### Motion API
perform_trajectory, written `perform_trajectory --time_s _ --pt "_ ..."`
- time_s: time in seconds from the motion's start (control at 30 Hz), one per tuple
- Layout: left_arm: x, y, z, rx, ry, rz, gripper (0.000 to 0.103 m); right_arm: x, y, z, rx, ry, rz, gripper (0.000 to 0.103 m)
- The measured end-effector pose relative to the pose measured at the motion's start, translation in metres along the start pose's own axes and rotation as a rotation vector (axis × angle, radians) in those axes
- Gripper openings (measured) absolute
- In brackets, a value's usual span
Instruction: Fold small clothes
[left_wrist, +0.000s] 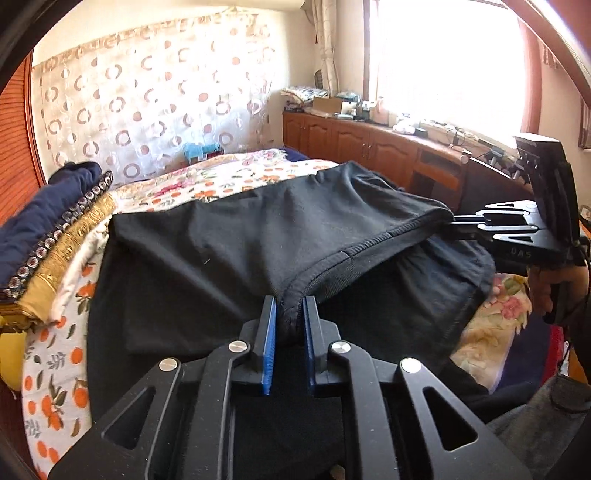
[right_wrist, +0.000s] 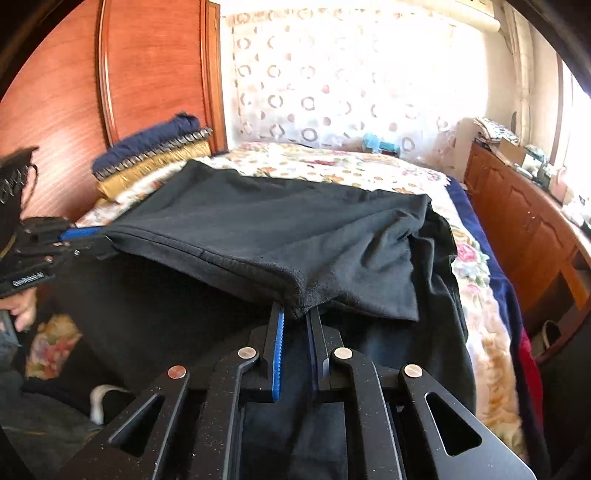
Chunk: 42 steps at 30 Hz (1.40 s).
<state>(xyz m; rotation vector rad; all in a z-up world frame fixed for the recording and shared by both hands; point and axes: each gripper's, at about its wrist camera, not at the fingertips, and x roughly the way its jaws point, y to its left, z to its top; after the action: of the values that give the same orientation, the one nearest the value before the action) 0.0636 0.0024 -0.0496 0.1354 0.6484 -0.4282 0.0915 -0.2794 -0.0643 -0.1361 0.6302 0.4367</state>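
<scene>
A black garment (left_wrist: 240, 236) lies on the flower-print bed, its near hemmed edge lifted off the sheet. My left gripper (left_wrist: 289, 301) is shut on the bunched hem at one near corner, the blue pads pinching the cloth. The right gripper (left_wrist: 458, 221) shows at the right of the left wrist view, holding the other end of the same hem. In the right wrist view the black garment (right_wrist: 277, 229) stretches between both tools: my right gripper (right_wrist: 297, 312) is shut on its corner, and the left gripper (right_wrist: 98, 234) grips the far end at the left.
A stack of folded clothes (left_wrist: 48, 236), navy over gold and white, sits by the wooden headboard (right_wrist: 147, 70). A patterned curtain (left_wrist: 155, 96) hangs behind the bed. A wooden cabinet (left_wrist: 369, 144) with clutter runs under the window. A person's hand (left_wrist: 554, 288) holds the right tool.
</scene>
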Motion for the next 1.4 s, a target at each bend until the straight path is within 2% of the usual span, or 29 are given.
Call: perform_trajectory --time_s 0.23,0.47,0.5,0.53,0.6,0.67,0.7,0.87,0.93,1.07,1.17,1.27,1.4 --pt "-0.026 -0.009 -0.015 -0.011 0.002 -0.022 0.015 -0.040 0.002 -0.019 -0.004 0.039 0.065 0.011" --pt "-0.011 -0.010 -0.032 -0.047 0.062 -0.025 0.016 -0.030 0.001 -0.032 0.032 0.104 0.093 0.011" --pt "-0.009 -0.010 -0.034 -0.047 0.070 -0.020 0.020 -0.028 -0.002 -0.032 0.044 0.108 0.100 0.011" --pt "-0.009 -0.010 -0.034 -0.044 0.070 -0.016 0.023 -0.028 -0.003 -0.030 0.054 0.107 0.107 0.016" --pt "-0.012 -0.008 -0.035 -0.048 0.058 -0.016 0.040 -0.032 -0.007 -0.026 0.063 0.092 0.107 0.018" --pt "-0.016 -0.003 -0.036 -0.074 0.043 -0.023 0.050 -0.034 -0.011 -0.022 0.055 0.081 0.087 0.024" --pt "-0.017 0.000 -0.036 -0.081 0.041 -0.024 0.050 -0.035 -0.011 -0.020 0.051 0.076 0.066 0.028" --pt "-0.021 0.023 -0.041 -0.136 0.042 0.025 0.050 -0.047 -0.025 -0.016 0.068 0.035 -0.003 0.034" --pt "-0.023 0.037 -0.042 -0.173 0.031 0.060 0.050 -0.045 -0.031 -0.015 0.064 0.022 -0.037 0.043" --pt "-0.018 0.072 -0.037 -0.242 0.016 0.128 0.050 -0.026 -0.040 -0.017 0.060 0.021 -0.106 0.046" --pt "-0.003 0.093 -0.033 -0.267 0.035 0.135 0.050 -0.005 -0.050 -0.016 0.112 0.045 -0.094 0.046" --pt "0.013 0.109 -0.032 -0.302 0.066 0.135 0.034 0.012 -0.059 -0.016 0.155 0.062 -0.075 0.046" --pt "0.037 0.118 -0.034 -0.313 0.125 0.136 0.034 0.027 -0.066 -0.013 0.183 0.077 -0.072 0.046"
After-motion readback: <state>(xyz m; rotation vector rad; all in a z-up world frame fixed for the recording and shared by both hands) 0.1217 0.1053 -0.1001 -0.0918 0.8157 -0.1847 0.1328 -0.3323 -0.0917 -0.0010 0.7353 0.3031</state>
